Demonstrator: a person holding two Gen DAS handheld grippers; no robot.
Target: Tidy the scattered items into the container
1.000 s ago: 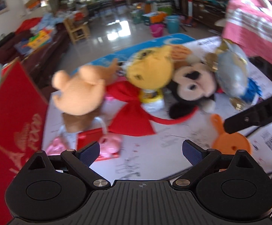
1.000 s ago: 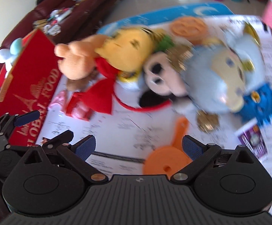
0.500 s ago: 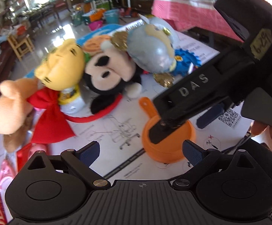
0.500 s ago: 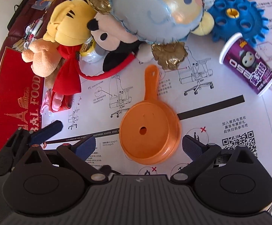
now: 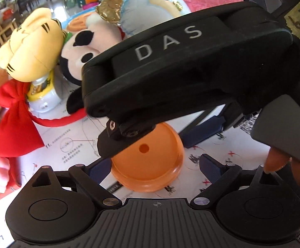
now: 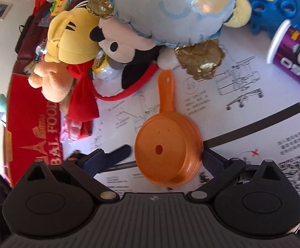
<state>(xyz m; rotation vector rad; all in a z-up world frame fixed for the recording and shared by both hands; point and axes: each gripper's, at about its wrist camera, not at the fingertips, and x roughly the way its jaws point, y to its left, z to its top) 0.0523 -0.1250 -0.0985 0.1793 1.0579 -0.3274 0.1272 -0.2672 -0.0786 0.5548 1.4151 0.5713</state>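
Observation:
An orange toy pan (image 6: 168, 157) lies upside down on the white instruction sheet, its handle pointing away. My right gripper (image 6: 153, 159) is open, its blue pads either side of the pan's bowl. My left gripper (image 5: 155, 166) is open too, right in front of the same pan (image 5: 150, 163), with the right gripper's black body (image 5: 181, 72) crossing above it. Behind lie a yellow tiger plush (image 6: 71, 35), a Mickey plush (image 6: 129, 47), a pale blue foil balloon (image 6: 170, 10), and a red bow (image 6: 82, 103). The red box (image 6: 32, 128) stands at the left.
A blue gear toy (image 6: 280, 4) and a purple cup (image 6: 294, 57) lie at the far right. A pink toy in red packaging (image 6: 73, 128) lies beside the red box. A white and yellow jar (image 5: 43, 97) sits under the tiger plush.
Both grippers have moved down and closer to the orange pan. The right gripper's pads now flank its bowl, and its body fills more of the left wrist view.

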